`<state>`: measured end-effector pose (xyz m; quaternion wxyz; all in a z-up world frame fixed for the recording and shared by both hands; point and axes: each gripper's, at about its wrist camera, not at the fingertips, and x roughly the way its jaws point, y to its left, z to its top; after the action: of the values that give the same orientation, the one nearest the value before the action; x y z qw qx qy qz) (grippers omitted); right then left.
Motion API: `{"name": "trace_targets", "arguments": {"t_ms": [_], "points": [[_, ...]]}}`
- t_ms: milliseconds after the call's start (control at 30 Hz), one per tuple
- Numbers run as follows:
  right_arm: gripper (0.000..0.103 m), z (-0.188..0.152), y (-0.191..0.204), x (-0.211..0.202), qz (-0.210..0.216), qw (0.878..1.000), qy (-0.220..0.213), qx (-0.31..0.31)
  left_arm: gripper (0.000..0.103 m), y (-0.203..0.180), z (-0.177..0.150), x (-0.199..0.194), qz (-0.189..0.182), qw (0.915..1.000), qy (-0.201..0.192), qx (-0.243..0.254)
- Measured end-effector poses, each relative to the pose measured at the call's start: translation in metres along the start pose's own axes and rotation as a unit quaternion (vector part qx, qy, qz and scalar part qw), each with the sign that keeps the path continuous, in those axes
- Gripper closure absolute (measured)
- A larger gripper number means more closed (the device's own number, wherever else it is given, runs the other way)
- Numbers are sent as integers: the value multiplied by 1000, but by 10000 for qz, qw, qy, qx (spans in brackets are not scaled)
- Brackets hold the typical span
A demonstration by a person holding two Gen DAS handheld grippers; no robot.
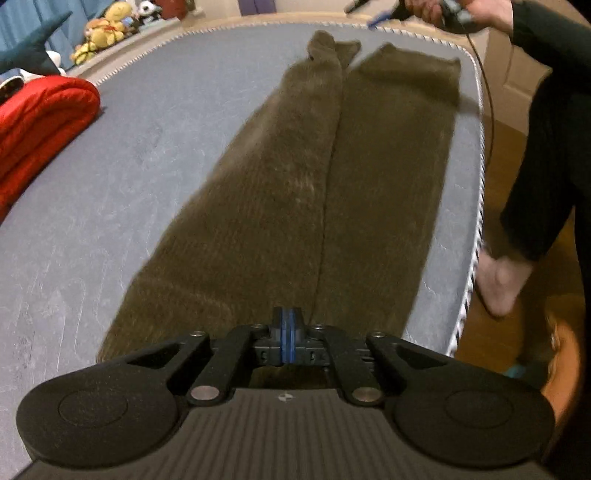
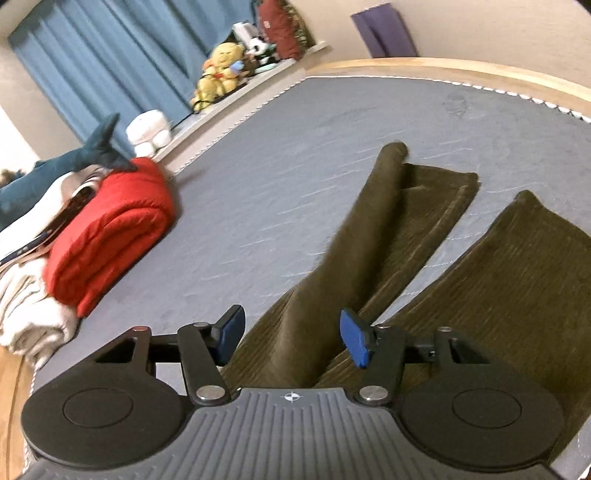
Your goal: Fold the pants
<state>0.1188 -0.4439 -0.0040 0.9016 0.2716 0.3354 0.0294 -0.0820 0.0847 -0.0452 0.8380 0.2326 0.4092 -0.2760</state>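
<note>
Olive-brown corduroy pants (image 1: 295,177) lie lengthwise on the grey mattress (image 1: 147,155), the two legs side by side and the left leg's far cuff crumpled. My left gripper (image 1: 287,341) is shut with its blue pads pressed together over the near end of the pants; I cannot tell whether cloth is pinched. In the right wrist view the pants (image 2: 369,258) run away from me, the left leg's end folded over itself. My right gripper (image 2: 291,339) is open just above that leg. The right gripper also shows in the left wrist view, held in a hand at the top right (image 1: 376,16).
A folded red blanket (image 2: 110,232) lies on the mattress's left side, with pale cloth (image 2: 26,299) and a blue shark toy (image 2: 74,158). Stuffed toys (image 2: 221,66) sit on a ledge before blue curtains. The mattress edge (image 1: 476,221) runs close on the right, where the person's legs stand.
</note>
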Motion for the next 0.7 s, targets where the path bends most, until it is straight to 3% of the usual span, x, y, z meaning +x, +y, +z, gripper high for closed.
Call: {"name": "trace_targets", "arguments": {"t_ms": [67,167,233,267,400,567,700], "points": [[44,3,-11,13,-125,9998,50,123,89,7,12,-1,-22,9994,-311,-145],[46,6,-25,30,-275,9993,74,261,84,1,27,-1,-11,9987,-513,-30],[53,8,-35,41,-329,9986,63,406,64,-4,34,12,56,9989,-453,136],[55,9,-40,47,-329,9983,62,477,60,-7,36,20,82,9990,-376,220],[57,12,-54,72,-292,9969,129,724,59,-22,36,50,31,9988,-55,479],[57,14,-64,104,22,9943,228,1045,59,-20,32,65,-178,9986,31,493],[57,10,-65,128,-187,9932,368,1089,59,-24,26,74,-81,9978,194,634]]}}
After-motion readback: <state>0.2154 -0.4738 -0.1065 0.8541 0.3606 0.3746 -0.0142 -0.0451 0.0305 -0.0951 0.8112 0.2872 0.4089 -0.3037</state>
